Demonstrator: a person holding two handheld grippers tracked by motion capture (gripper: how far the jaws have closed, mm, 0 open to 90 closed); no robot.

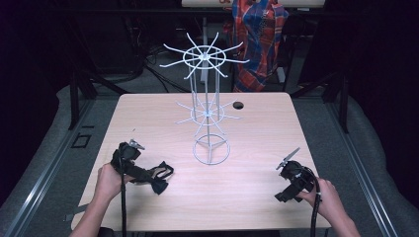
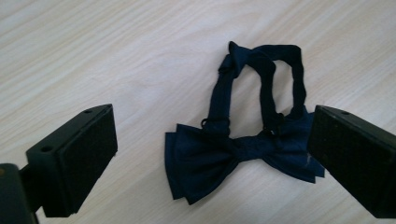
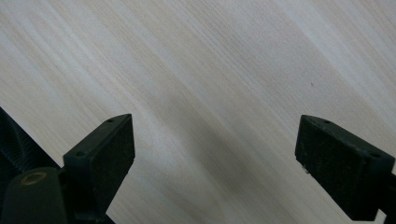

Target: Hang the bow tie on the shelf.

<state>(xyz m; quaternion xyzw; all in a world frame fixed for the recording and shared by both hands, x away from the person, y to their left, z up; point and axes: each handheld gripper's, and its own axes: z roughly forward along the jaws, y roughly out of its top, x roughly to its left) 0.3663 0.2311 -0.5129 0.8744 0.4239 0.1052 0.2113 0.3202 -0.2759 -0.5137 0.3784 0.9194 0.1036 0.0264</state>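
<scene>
Hovering low over the near-left part of the table, the left gripper (image 2: 210, 154) has its two black jaws spread wide with nothing between the pads; the dark navy fabric bow tie (image 2: 233, 154) lies flat on the pale wooden tabletop (image 2: 93, 56) in the gap, its folded bow nearest the jaws and its thin neck strap looped away from them. In the left gripper view the right-hand jaw already overlaps one wing of the bow, while the left-hand jaw stands well apart from the other wing. From above, the bow tie (image 1: 157, 177) sits just beside that gripper (image 1: 129, 157), near the table's front edge.

The likeliest slip, as I judge it, is an off-centre pinch: closing from this stance could catch only one wing or a single layer of cloth, so the tie would swing, unfold or drop when lifted. Pressing down too hard could also drag the soft fabric across the smooth wood rather than gather it. The loose strap could snag later on the prongs of the white wire two-tier spinner rack (image 1: 207, 113) standing at the table's middle.

The right gripper (image 1: 292, 178) rests near the front-right corner, jaws likewise wide apart over bare wood (image 3: 210, 93), holding nothing and too far off to steady the tie.
</scene>
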